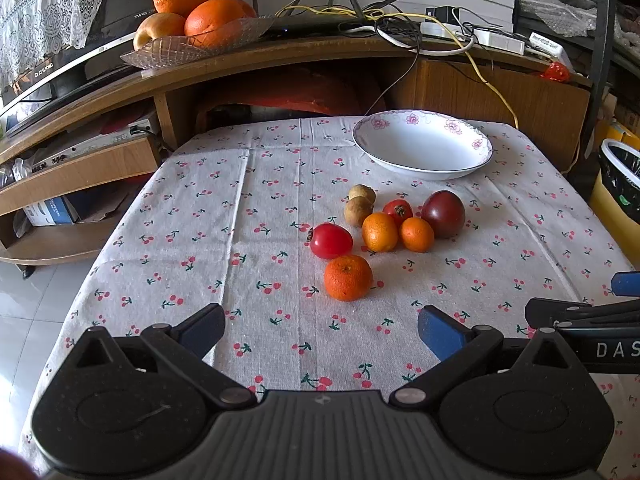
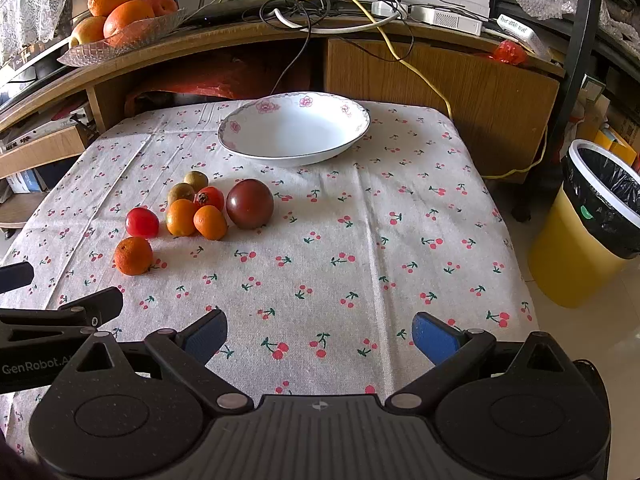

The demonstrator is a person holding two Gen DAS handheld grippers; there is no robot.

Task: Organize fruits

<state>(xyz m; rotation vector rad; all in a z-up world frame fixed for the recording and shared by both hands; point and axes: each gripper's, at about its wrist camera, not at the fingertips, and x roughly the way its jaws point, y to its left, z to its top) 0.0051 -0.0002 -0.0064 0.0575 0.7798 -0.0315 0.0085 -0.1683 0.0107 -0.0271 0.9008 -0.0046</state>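
Fruit cluster: I see eight pieces loose on the cherry-print tablecloth [image 1: 192, 240], short of the white bowl [image 1: 424, 146].
Nearest piece: a mandarin [image 1: 348, 278] lies ahead of my left gripper [image 1: 320, 330], slightly right of its centre line, well clear of the blue pads [image 1: 440, 334].
Others: a red tomato [image 1: 331, 241], two small oranges [image 1: 379, 232], a second red tomato [image 1: 398, 210], a dark purple tomato [image 1: 443, 213] and two brown fruits [image 1: 358, 210] sit farther back.
Left jaws: spread wide, holding nothing.
Right gripper [image 2: 319, 334]: jaws spread wide, empty; I have the cluster far ahead and to its left, bowl [image 2: 294, 130] beyond.
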